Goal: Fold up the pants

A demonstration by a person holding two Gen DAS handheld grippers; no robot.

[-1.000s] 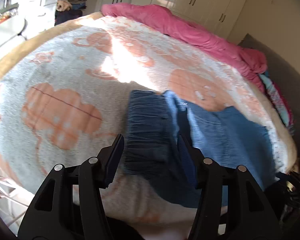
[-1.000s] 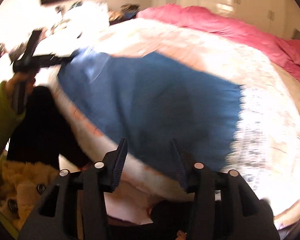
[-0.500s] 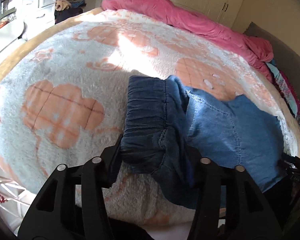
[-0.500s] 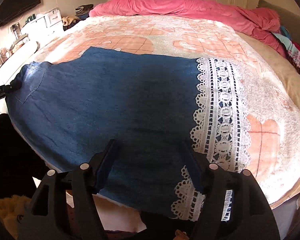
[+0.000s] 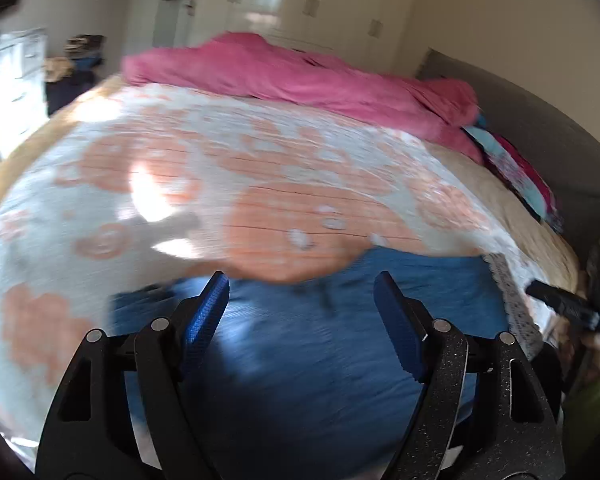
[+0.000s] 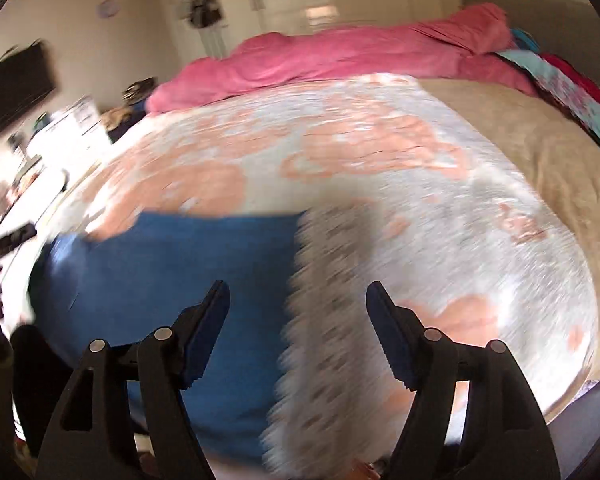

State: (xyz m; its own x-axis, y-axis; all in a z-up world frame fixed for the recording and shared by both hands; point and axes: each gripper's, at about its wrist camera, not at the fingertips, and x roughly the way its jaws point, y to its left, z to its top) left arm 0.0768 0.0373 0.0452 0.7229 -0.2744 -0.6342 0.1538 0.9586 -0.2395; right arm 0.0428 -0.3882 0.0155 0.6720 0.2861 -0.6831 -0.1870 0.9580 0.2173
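Since the earlier frames both tongs have been drawn back and raised off the blue pants [image 5: 340,340], the left gripper [image 5: 300,312] having just been opened wide, the right gripper [image 6: 296,320] standing wide too, nothing gripped by either. From the left wrist, denim is seen beneath and ahead of the jaws on the patterned blanket [image 5: 180,184]. Only the right wrist shows the white lace hem [image 6: 324,320] between its fingers, apparently untouched, though blurred.

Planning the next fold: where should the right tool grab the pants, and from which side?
Take the lace hem at its near corner, coming in from the near bed edge. The pants lie flat on the blanket, so only an edge gives the jaws something to pinch. The right tool hovers open above that hem, probably close enough.
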